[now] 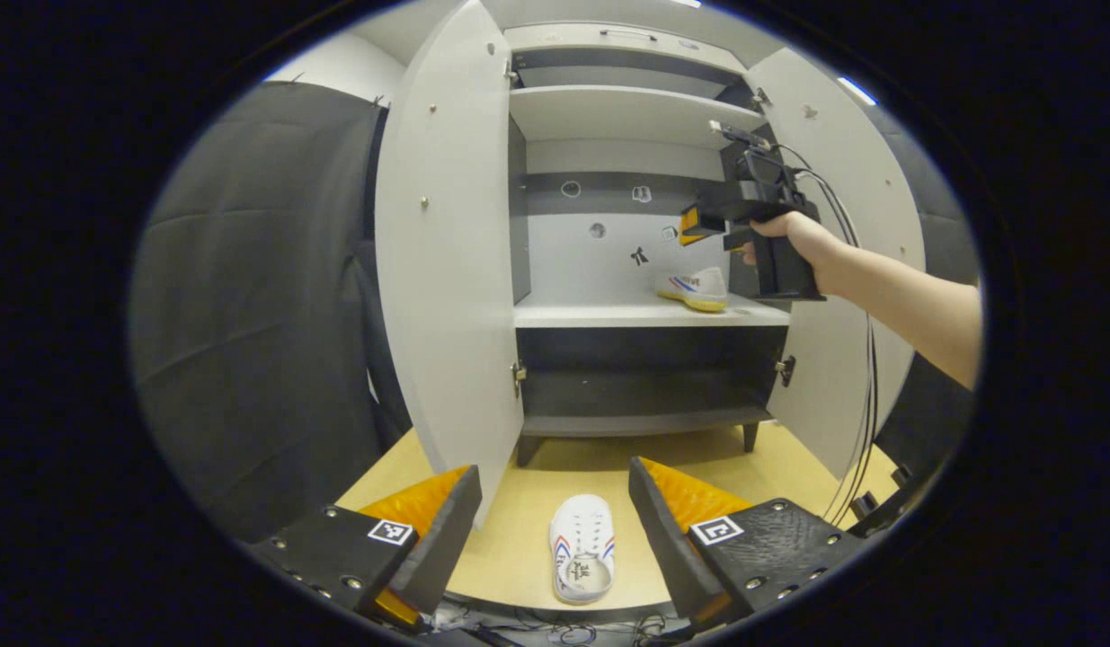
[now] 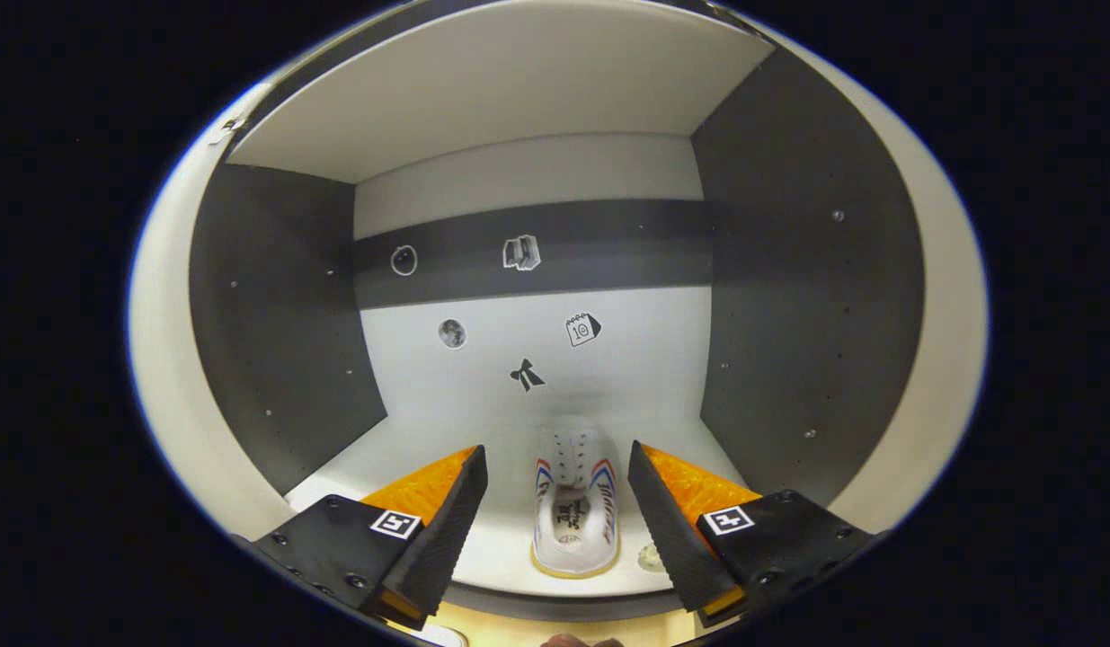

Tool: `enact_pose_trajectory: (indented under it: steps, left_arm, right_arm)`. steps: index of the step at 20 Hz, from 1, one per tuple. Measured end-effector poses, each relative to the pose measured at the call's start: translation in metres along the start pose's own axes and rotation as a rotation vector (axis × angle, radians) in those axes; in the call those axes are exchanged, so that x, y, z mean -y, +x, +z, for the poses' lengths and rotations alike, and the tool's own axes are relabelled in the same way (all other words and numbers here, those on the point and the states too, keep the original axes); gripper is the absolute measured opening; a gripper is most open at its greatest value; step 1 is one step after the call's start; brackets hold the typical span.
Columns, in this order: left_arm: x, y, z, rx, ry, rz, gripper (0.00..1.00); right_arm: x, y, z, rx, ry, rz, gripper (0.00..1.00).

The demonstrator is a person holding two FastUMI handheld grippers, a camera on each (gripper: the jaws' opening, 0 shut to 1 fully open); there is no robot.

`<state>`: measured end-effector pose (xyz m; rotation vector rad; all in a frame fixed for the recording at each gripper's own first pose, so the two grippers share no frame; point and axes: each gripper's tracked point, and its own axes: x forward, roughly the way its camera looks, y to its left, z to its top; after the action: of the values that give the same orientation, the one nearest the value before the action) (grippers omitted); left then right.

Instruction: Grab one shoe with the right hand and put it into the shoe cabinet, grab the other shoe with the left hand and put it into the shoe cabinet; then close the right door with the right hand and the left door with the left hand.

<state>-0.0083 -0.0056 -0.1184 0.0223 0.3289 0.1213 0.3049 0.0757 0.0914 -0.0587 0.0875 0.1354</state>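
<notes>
The tall white shoe cabinet with dark grey inner panels [image 1: 626, 314] stands at the far side of the pale wooden bench [image 1: 519, 539], and both of its doors stand wide open. The flat white left door [image 1: 451, 270] swings out toward the near left, and the flat white right door [image 1: 856, 270] swings out to the right. In the right gripper view the cabinet's white middle shelf [image 2: 411, 485] spreads ahead, with small black-and-white stickers on the back wall above it.

In the left gripper view a person's bare forearm reaches in from the right, and the hand [image 1: 793, 235] holds the black right tool [image 1: 698, 225] in front of the middle shelf, just above the first shoe. In the right gripper view that right tool [image 2: 555, 503] has its orange-and-black fingers spread apart, with the shoe lying between them but touching neither.

The left tool [image 1: 555, 526] hangs over the near bench, its fingers spread wide too and gripping nothing.

One white canvas shoe with red and blue stripes and a yellow sole [image 2: 574, 508] rests on the right part of the middle shelf, toe toward the back wall. The matching second white canvas shoe [image 1: 582, 548] lies on the bench in front of the cabinet, between the left tool's fingers and clear of them.
</notes>
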Motion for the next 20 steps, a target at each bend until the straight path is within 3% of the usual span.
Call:
enact_pose_trajectory:
  steps: [3, 4, 6, 8, 10, 15, 20]
  left_arm:
    - [0.000, 0.012, -0.031, -0.048, 0.038, -0.031, 0.95]
    - [-0.001, 0.016, -0.044, -0.074, 0.069, -0.037, 0.95]
    - [0.006, 0.024, -0.067, -0.114, 0.105, -0.074, 0.94]
    - [0.011, 0.031, -0.092, -0.153, 0.106, -0.118, 0.94]
    - [0.011, 0.040, -0.120, -0.204, 0.089, -0.145, 0.94]
    - [0.010, 0.070, -0.178, -0.295, 0.102, -0.216, 0.95]
    - [0.007, 0.104, -0.205, -0.326, 0.140, -0.245, 0.95]
  right_arm:
    - [-0.004, -0.040, -0.020, 0.018, 0.021, -0.004, 0.92]
    - [-0.009, -0.055, -0.033, 0.025, 0.040, 0.010, 0.98]
    - [-0.013, -0.087, -0.075, -0.008, 0.023, 0.022, 0.98]
    - [-0.014, -0.120, -0.109, -0.043, -0.016, 0.020, 0.92]
    - [-0.015, -0.144, -0.135, -0.076, -0.028, 0.020, 0.98]
    - [0.004, -0.200, -0.190, -0.160, 0.027, -0.051, 0.98]
    - [0.038, -0.262, -0.225, -0.212, -0.006, -0.127, 0.98]
